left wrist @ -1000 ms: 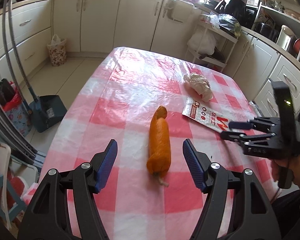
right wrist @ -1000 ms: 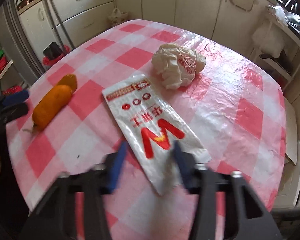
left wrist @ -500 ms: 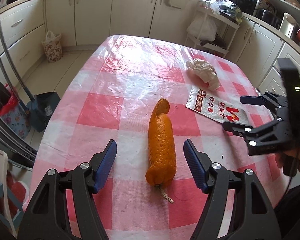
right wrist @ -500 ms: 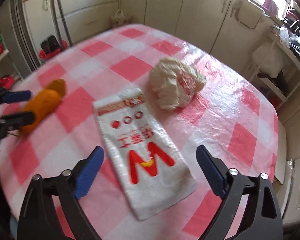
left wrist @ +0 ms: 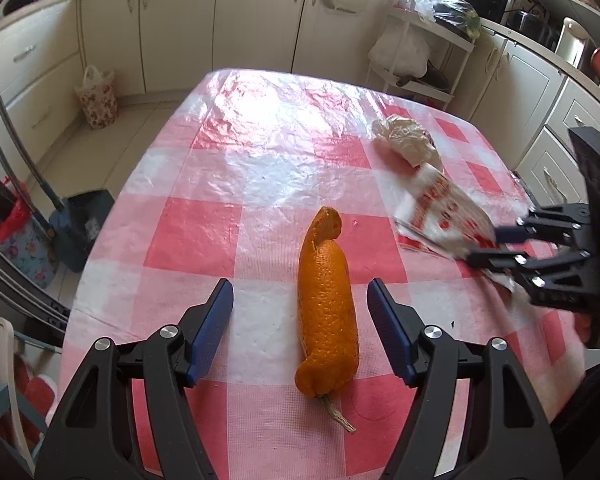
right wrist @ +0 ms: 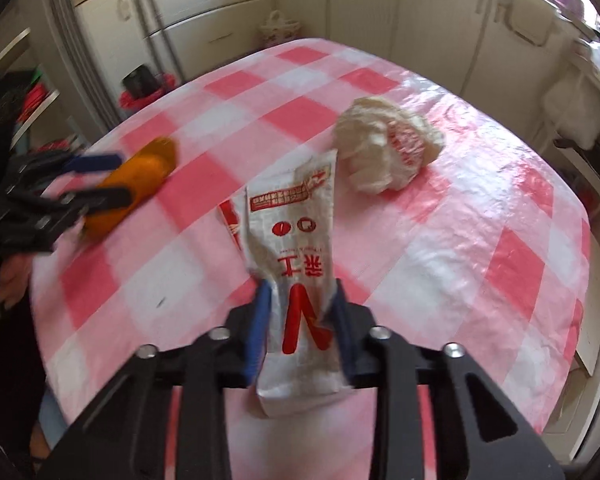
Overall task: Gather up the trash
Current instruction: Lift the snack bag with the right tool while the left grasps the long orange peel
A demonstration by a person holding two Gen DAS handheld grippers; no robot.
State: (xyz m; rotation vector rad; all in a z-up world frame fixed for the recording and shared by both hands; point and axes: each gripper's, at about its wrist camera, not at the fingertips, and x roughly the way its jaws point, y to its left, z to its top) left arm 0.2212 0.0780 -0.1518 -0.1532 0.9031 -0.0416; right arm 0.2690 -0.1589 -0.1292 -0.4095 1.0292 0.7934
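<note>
Right gripper [right wrist: 300, 320]: jaws closing, pads pressing the white printed wrapper [right wrist: 296, 280], whose far end buckles up off the table [right wrist: 500, 208].
Left gripper [left wrist: 300, 328]: jaws wide, straddling the orange peel [left wrist: 326, 312] without touching it; peel lies flat on the cloth.
Crumpled paper bag [right wrist: 384, 152]: beyond the wrapper, untouched.
Progress: early; one piece being gripped, one bracketed, one left. No trash container can be identified.

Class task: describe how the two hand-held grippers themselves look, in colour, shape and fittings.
Both match. The left hand-held gripper has black angular linkage arms with round silver screws and ribbed blue fingers. The right hand-held gripper shows the same black arms, silver screws and blue fingers. No cables are visible.
</note>
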